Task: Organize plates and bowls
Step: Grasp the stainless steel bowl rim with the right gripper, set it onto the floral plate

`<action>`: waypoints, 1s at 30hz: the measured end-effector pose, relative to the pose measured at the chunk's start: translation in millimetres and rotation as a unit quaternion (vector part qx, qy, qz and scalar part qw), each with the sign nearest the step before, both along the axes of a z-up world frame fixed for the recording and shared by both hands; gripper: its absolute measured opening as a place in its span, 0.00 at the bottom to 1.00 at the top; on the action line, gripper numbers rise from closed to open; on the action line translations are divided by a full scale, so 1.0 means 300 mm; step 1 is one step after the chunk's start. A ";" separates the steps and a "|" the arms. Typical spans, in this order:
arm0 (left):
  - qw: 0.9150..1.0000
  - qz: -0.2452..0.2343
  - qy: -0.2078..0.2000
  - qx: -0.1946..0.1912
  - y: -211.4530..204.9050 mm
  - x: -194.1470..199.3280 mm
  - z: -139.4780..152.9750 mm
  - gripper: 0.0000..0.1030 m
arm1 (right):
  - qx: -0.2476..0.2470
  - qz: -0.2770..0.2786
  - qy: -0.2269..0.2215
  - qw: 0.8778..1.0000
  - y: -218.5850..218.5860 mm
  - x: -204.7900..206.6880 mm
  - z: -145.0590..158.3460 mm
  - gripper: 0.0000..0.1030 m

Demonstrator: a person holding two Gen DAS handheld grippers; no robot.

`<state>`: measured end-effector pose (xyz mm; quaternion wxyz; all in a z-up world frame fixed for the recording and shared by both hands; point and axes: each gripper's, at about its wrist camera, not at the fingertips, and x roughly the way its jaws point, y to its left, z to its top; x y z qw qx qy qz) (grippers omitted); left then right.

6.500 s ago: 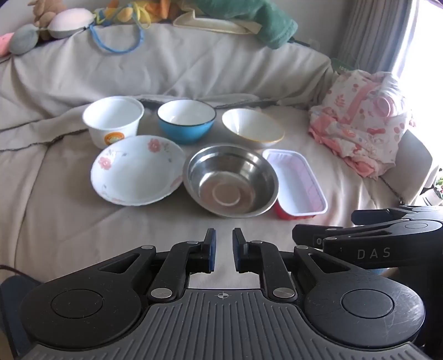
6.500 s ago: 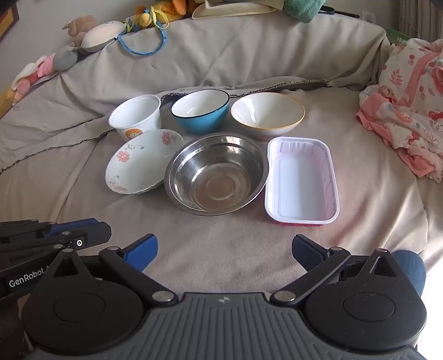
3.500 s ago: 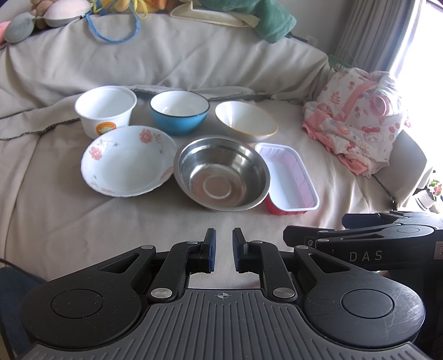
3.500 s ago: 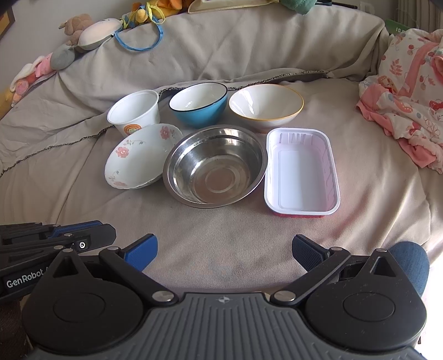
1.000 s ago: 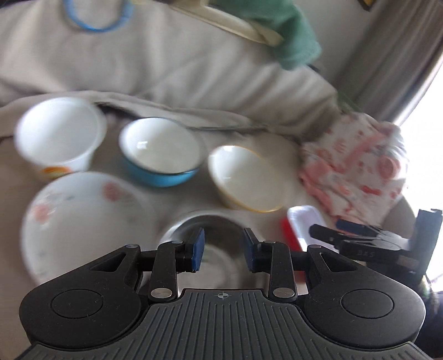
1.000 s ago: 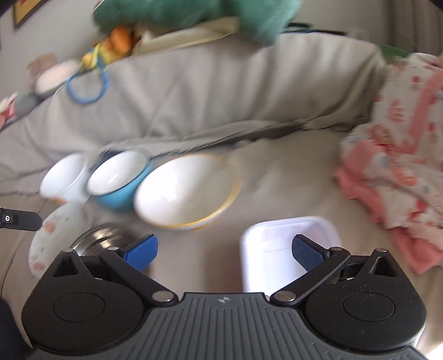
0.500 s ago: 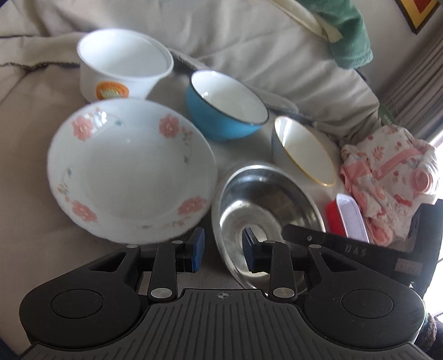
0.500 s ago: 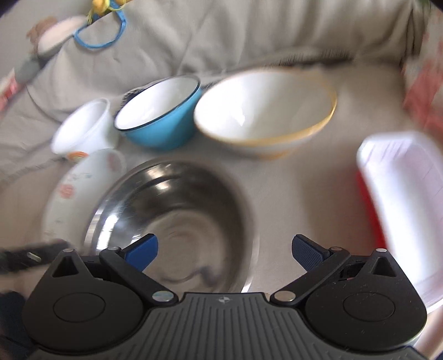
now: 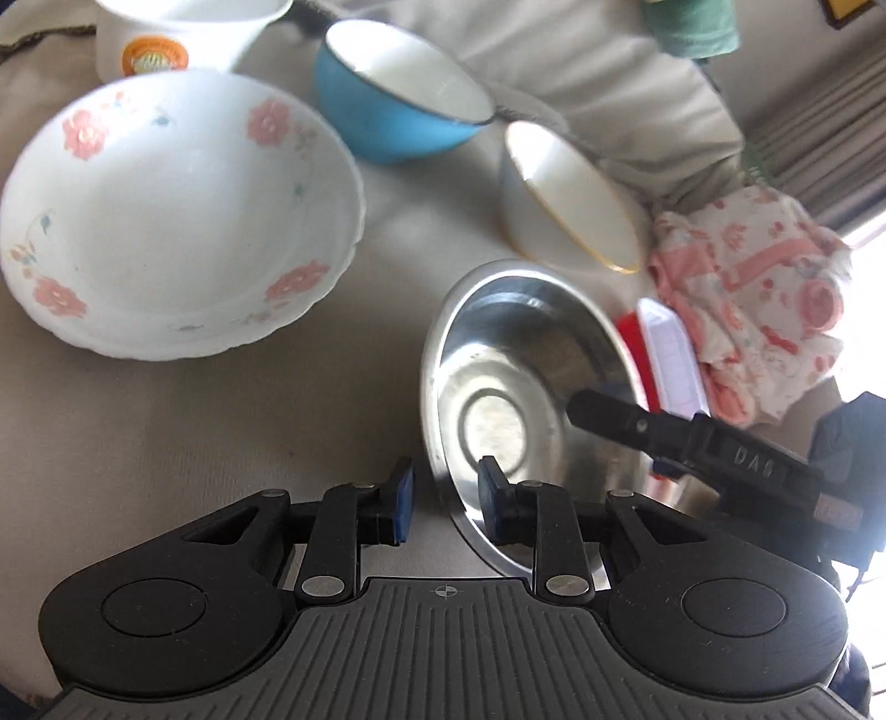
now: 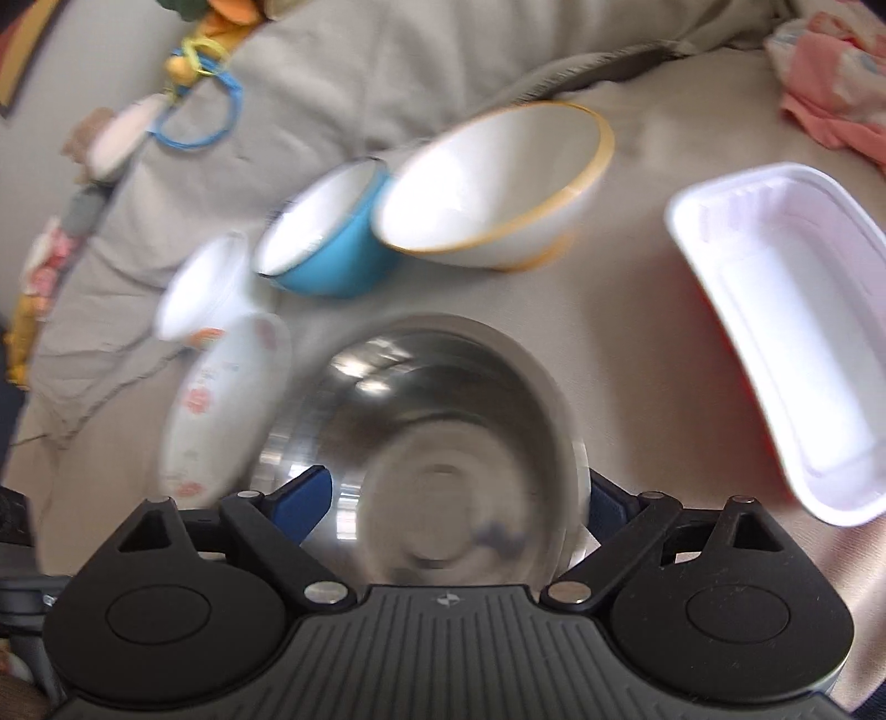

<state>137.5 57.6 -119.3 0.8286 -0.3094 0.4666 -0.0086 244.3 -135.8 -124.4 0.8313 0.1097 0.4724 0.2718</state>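
The steel bowl (image 9: 498, 399) sits on the beige cover, between the floral plate (image 9: 177, 216) and the white tray (image 9: 670, 354). My left gripper (image 9: 443, 501) straddles its near-left rim, one pad inside and one outside. Its jaws are closing, and a gap still shows at each pad. In the right wrist view the steel bowl (image 10: 443, 421) lies right under my right gripper (image 10: 457, 498). Those jaws are wide and closing, the left finger over the bowl's inside, the right finger outside its right rim. Neither gripper holds anything.
Behind stand a blue bowl (image 9: 398, 111), a gold-rimmed white bowl (image 9: 570, 199) and a white cup (image 9: 166, 39) with an orange label. A pink cloth (image 9: 764, 299) lies right of the tray. Soft toys (image 10: 122, 138) rest on the covered backrest.
Both grippers have come down close over the steel bowl. The left jaws have narrowed around its rim, and the right jaws have narrowed a little.
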 end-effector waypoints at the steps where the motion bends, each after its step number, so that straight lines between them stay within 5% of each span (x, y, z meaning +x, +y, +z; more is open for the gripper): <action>1: 1.000 0.001 -0.001 0.005 -0.003 0.012 -0.007 0.27 | -0.009 -0.009 0.000 1.000 0.001 0.005 -0.013 0.91; 6: 1.000 0.003 -0.006 0.026 -0.002 0.044 -0.020 0.27 | -0.010 -0.015 0.008 1.000 0.009 0.028 -0.058 1.00; 10: 1.000 0.011 0.000 0.027 0.017 0.048 -0.036 0.30 | -0.040 0.015 0.008 0.999 0.031 0.037 -0.056 1.00; 16: 0.999 0.005 0.012 0.038 0.004 0.063 -0.059 0.26 | 0.007 0.002 0.049 0.999 -0.034 0.065 -0.065 1.00; 22: 0.999 -0.002 0.013 0.042 0.002 0.067 -0.055 0.21 | -0.001 0.013 0.036 0.999 -0.030 0.060 -0.052 0.99; 26: 0.999 -0.028 0.019 0.016 -0.014 0.059 -0.046 0.20 | -0.031 0.020 0.006 0.999 0.021 0.005 -0.016 0.62; 30: 1.000 -0.025 0.010 0.009 0.032 0.002 0.024 0.20 | -0.032 0.032 -0.030 0.999 0.086 -0.043 0.089 0.62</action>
